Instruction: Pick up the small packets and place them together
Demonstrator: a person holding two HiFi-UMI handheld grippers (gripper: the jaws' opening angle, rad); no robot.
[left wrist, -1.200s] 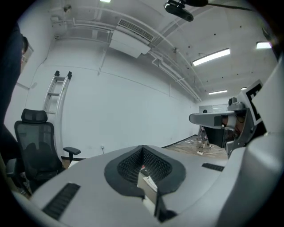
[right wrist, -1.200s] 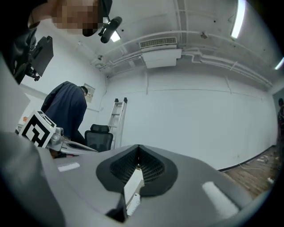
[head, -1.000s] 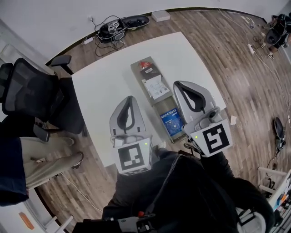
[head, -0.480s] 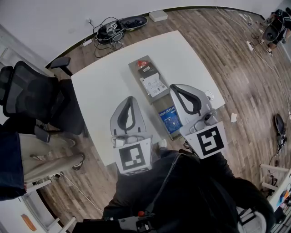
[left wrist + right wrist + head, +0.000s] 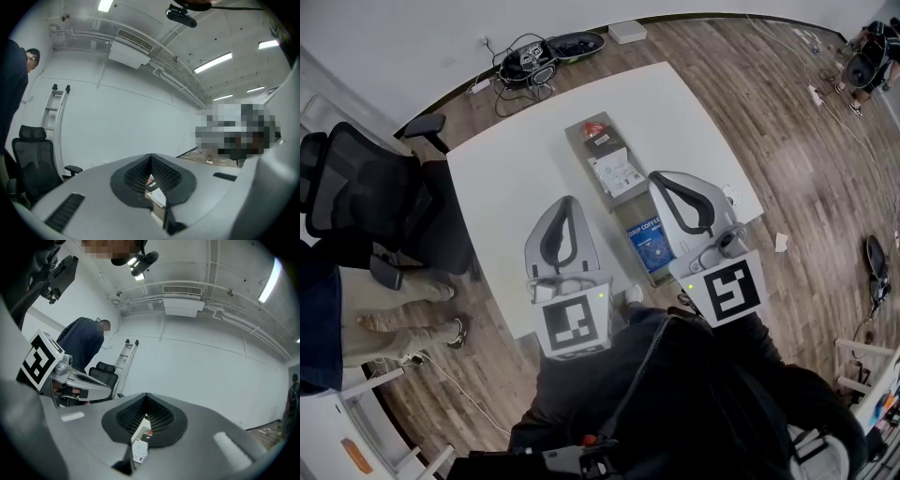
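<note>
Head view, packets: three small packets lie in a row on a grey strip (image 5: 629, 208) in the middle of the white table (image 5: 511, 178): a red-and-black packet (image 5: 599, 136) farthest away, a white packet (image 5: 616, 173) touching it, and a blue coffee packet (image 5: 652, 246) nearest the person, a gap apart from the white one.
Long axis: the row runs slantwise from the table's far side toward its near right edge. Each packet's longer side seems to follow that line, and the blue one's lettering sits at its far end.
Left gripper (image 5: 566, 201): held level above the bare table left of the strip, claw pressed together on nothing.
Right gripper (image 5: 662, 176): just right of the strip beside the blue and white packets, claw pressed together, also empty.
Progress: I'd judge no packet is in hand, and the blue one looks like the odd one out.
Risk one: claws lowered while closed would shove a packet along instead of taking it.
Risk two: flat packets on a flat strip give little edge to pinch, so a jaw might catch the strip and drag the whole row askew.
Surroundings: an office chair (image 5: 366, 187) and a standing person (image 5: 356, 319) left of the table.
</note>
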